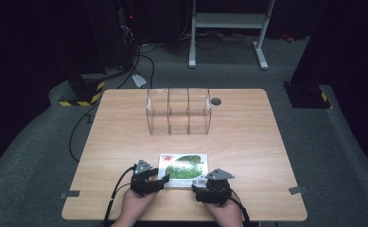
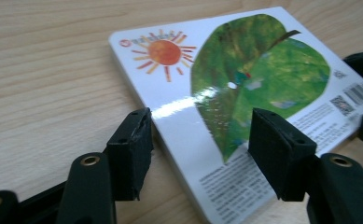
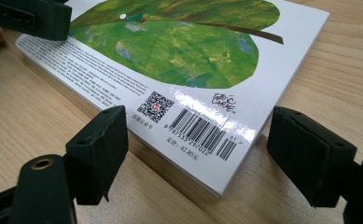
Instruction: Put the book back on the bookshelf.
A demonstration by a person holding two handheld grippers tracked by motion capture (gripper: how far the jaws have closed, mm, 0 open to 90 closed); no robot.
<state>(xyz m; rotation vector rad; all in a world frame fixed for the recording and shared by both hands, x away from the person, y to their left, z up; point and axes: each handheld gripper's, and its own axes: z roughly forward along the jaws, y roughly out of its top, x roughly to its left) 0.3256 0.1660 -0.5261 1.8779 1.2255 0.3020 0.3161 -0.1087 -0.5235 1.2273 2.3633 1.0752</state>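
A thin picture book (image 1: 184, 165) lies flat near the table's front edge, back cover up, with a green leaf, an orange sun and a barcode on it. My left gripper (image 1: 165, 178) sits at its near left corner. In the left gripper view the book (image 2: 244, 70) has its edge between the open jaws of the left gripper (image 2: 201, 122), one jaw over the wood and one over the cover. My right gripper (image 1: 205, 185) is at the near right corner. In the right gripper view the barcode corner of the book (image 3: 179, 51) lies between the wide-open jaws of the right gripper (image 3: 200, 119), untouched.
A clear three-compartment acrylic organizer (image 1: 178, 111) stands at the middle back of the wooden table (image 1: 248, 142), beside a grey round grommet (image 1: 215, 101). Behind the table are a white desk frame (image 1: 229, 21) and a yellow-black striped base (image 1: 82, 92).
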